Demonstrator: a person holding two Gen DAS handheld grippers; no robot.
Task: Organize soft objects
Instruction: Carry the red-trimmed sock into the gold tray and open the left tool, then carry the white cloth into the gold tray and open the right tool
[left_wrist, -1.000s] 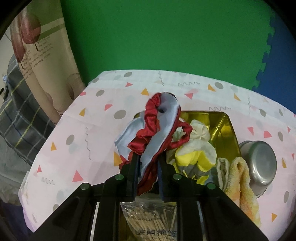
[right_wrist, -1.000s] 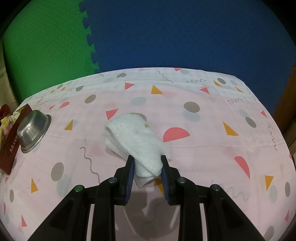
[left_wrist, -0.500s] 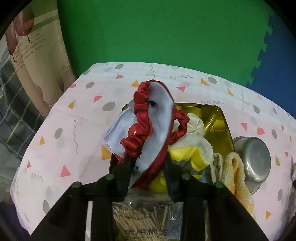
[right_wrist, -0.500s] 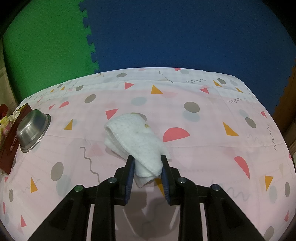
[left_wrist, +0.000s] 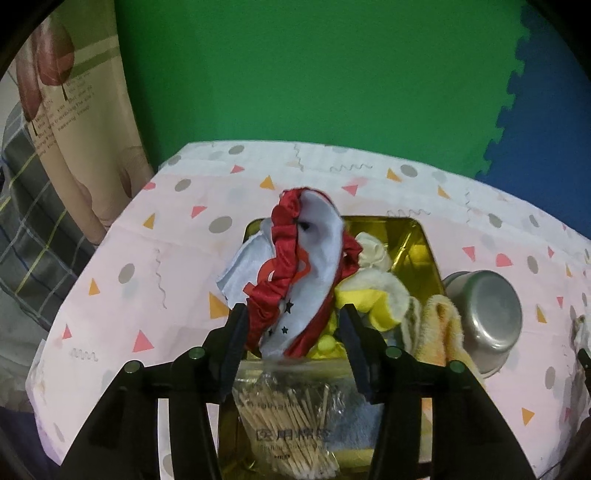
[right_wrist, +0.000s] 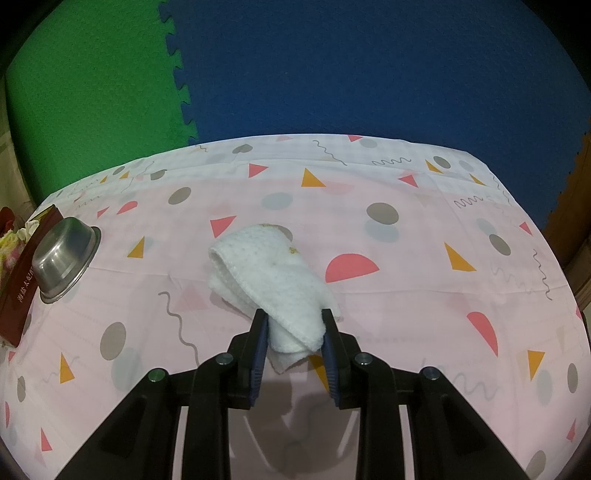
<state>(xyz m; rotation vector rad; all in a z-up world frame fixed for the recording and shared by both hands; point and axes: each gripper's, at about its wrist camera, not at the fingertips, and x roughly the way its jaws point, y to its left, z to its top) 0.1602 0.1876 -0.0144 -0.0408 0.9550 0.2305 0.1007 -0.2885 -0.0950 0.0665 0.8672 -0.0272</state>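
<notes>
Letting go of that red and grey cloth (left_wrist: 295, 273) right now, so watch it: your left gripper (left_wrist: 291, 328) has just been opening, jaws roughly halfway apart w/ the cloth between them, pads prob no longer pinching. It's draped high over the pile in the gold tin (left_wrist: 421, 251), which sits by the table's left edge, and a grey flap hangs past the tin's left rim. Imo it could slide out onto the tablecloth (left_wrist: 177, 258) when you pull back, esp if a pad snags the frill. The tin looks stuffed already: yellow cloth (left_wrist: 373, 299), orange towel (left_wrist: 443, 332), bag of cotton swabs (left_wrist: 291, 424) at the near end. Your right gripper (right_wrist: 293, 332) is narrow, clamped on the white towel (right_wrist: 266, 266) mid-table, which lies flat. The grip is only on its near end, so lifting may unroll it. Steel bowl (right_wrist: 62, 258) sits beside the tin, easy to bump.
</notes>
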